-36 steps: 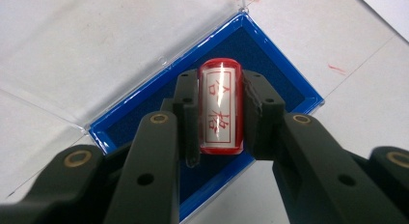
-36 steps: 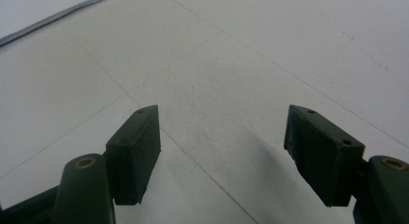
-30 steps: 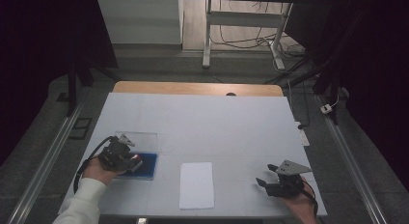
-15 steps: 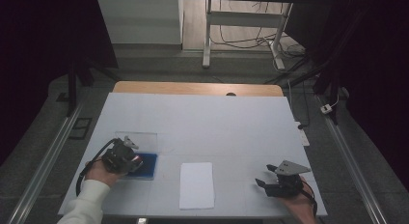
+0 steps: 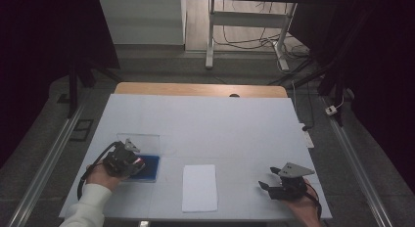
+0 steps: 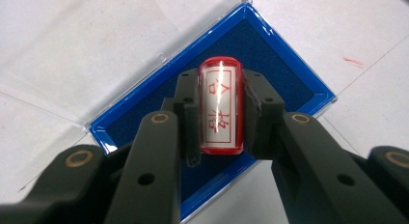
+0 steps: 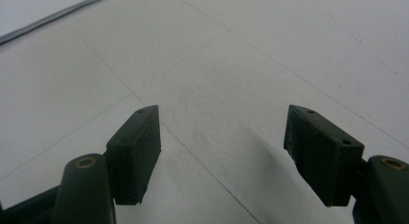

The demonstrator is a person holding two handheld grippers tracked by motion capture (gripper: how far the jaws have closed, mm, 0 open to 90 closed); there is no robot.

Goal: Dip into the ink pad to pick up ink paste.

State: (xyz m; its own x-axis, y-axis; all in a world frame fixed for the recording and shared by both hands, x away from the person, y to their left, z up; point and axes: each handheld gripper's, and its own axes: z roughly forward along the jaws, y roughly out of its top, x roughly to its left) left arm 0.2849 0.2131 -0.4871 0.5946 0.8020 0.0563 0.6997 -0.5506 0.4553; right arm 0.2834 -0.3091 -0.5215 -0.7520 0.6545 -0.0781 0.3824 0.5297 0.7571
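My left gripper (image 6: 219, 110) is shut on a small red stamp (image 6: 220, 105) whose face shows red characters in a white frame. It hovers just over a blue ink pad (image 6: 284, 74) in a clear open case. In the high view the left gripper (image 5: 134, 162) sits at the table's front left over the blue ink pad (image 5: 149, 167), with the clear lid (image 5: 138, 141) lying open behind it. A white sheet of paper (image 5: 200, 187) lies at the front centre. My right gripper (image 5: 265, 187) rests open at the front right, and in its own view the right gripper (image 7: 222, 151) has nothing between its fingers.
The white table (image 5: 215, 124) has a wooden strip (image 5: 195, 89) along its far edge. Beyond it stand a metal frame leg (image 5: 210, 36) and cables on the floor. A floor rail (image 5: 49, 158) runs along the left side.
My left gripper with the stamp has shifted slightly down and towards the ink pad. The right gripper has stayed in place.
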